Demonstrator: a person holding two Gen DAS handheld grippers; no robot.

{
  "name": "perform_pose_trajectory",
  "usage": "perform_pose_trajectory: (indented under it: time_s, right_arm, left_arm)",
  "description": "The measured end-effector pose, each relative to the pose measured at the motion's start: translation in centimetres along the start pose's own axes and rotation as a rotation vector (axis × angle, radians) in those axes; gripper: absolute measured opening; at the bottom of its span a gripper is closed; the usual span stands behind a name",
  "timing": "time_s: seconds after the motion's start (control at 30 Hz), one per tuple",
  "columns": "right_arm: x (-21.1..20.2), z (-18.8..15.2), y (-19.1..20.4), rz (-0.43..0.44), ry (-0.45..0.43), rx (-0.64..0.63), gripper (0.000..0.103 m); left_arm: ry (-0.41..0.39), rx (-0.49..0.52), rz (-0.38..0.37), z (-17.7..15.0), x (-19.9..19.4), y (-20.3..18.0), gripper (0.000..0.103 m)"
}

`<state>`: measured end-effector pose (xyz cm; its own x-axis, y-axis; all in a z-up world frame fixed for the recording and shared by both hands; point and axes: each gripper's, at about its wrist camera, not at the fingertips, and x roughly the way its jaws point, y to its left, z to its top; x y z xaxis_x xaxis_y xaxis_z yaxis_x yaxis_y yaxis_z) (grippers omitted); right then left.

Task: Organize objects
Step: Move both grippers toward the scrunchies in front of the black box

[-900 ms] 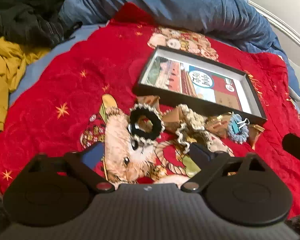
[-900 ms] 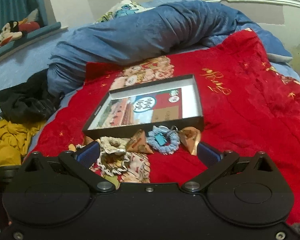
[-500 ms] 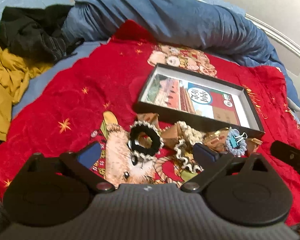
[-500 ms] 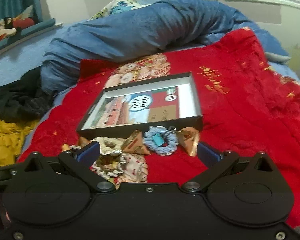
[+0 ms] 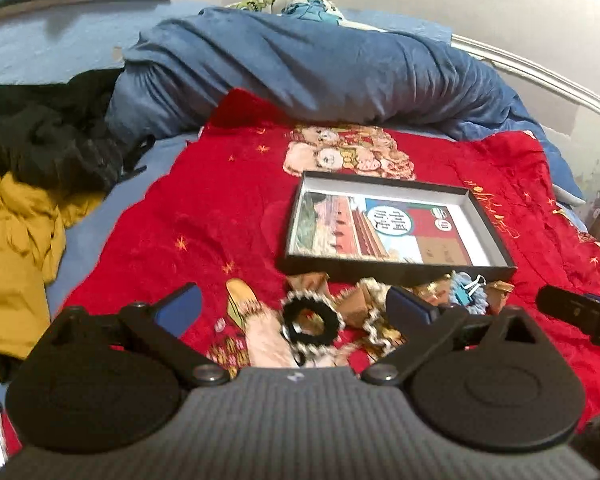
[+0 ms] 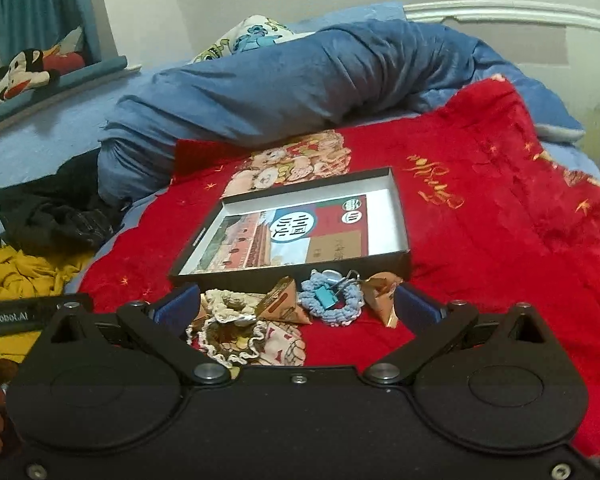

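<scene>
A shallow black box [image 5: 396,266] with a printed picture inside lies on the red blanket; it also shows in the right wrist view [image 6: 400,216]. In front of it lie a black scrunchie [image 5: 310,322], a cream lace scrunchie [image 6: 224,320], a light blue scrunchie [image 6: 328,300] with a binder clip, and brown folded paper packets [image 6: 284,304]. My left gripper [image 5: 294,306] is open and empty, above the black scrunchie. My right gripper [image 6: 296,304] is open and empty, just short of the cream and blue scrunchies.
A rolled blue duvet [image 5: 320,72] lies behind the box. Black clothing [image 5: 56,140] and yellow clothing [image 5: 16,240] are piled at the left. A white bed rail [image 6: 512,12] runs at the far right. Plush toys [image 6: 24,72] sit on a ledge.
Both grippers have tilted up and drawn back a little, so more of the bed and wall shows. Both stay open. The objects have not moved.
</scene>
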<state>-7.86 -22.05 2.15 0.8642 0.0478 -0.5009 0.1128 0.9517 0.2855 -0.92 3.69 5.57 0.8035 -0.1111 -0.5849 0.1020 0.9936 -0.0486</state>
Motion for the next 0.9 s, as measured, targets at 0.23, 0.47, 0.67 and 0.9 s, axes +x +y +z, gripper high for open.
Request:
perform_pose_trajectory:
  time_s: [0.23, 0.47, 0.67, 0.9]
  right_arm:
    - [1.1, 0.7, -0.3, 0.032, 0.017, 0.044, 0.098]
    - [4.3, 1.1, 1.0, 0.025, 0.017, 0.042, 0.098]
    - [7.7, 1.4, 1.3, 0.073, 0.073, 0.086, 0.097]
    - [9.6, 2.4, 1.0, 0.087, 0.066, 0.159, 0.096]
  left_arm:
    - [0.044, -0.020, -0.109, 1.9, 3.1, 2.3, 0.102]
    - [0.096, -0.191, -0.052, 2.5, 6.7, 5.1, 0.097]
    - [0.080, -0.067, -0.001, 3.3, 8.2, 4.0, 0.096]
    - [0.086, 0.187, -0.024, 7.2, 8.4, 0.2, 0.103]
